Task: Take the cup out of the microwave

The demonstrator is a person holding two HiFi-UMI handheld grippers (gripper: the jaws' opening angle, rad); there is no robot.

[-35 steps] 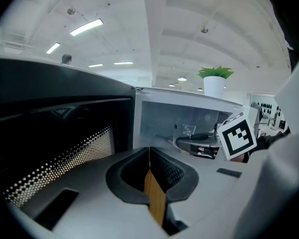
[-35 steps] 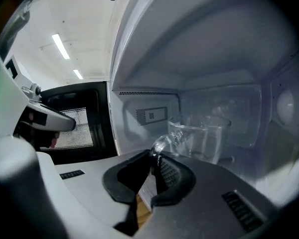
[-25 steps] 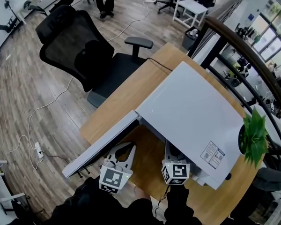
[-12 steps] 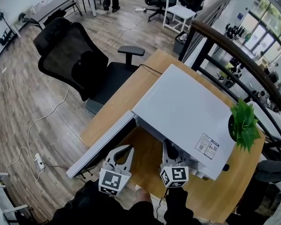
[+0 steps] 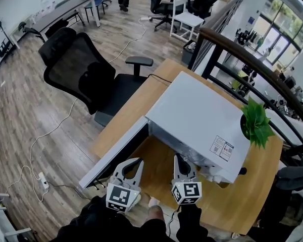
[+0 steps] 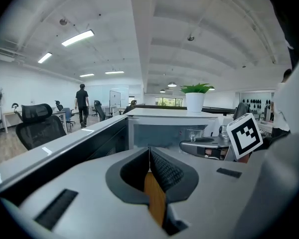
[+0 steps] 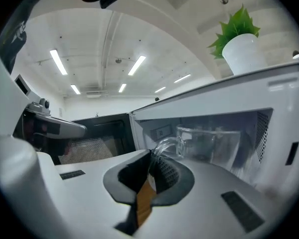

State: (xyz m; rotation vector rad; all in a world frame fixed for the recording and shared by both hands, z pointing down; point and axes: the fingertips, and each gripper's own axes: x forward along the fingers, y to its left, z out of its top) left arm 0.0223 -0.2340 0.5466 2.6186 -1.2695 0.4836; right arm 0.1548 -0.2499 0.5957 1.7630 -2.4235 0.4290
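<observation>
Movement first: against the head view of a second ago, the right claw (image 5: 178,159) has backed out from under the front lip of the microwave (image 5: 202,117), so nearly its whole length now shows before the open mouth. The left claw (image 5: 134,163) has come back with it. We read this as the withdrawal under way: reach and grasp are done, and what remains is to bring the cup clear of the cavity.

In the right gripper view the right claw (image 7: 149,159) has its jaws pressed together on the thin glass handle (image 7: 169,139) of the cup (image 7: 208,146), which loops out just beyond the jaw tips. The cup is a clear glass mug, upright, its body just past the claw and a little to the right. The microwave's white inner walls and perforated side panel frame it, so we judge it to be inside the cavity or at its mouth, not yet out. The head view hides it under the microwave's top.

The left claw (image 6: 149,158) is closed on nothing; only the wood of the tabletop (image 5: 136,105) shows through the slit between its jaws. It hangs in front of the microwave, between the swung-open door (image 5: 116,153) and the right claw, taking no part in the grip. Held by the handle alone, the cup could, we think, swing or tip as it comes out.
</observation>
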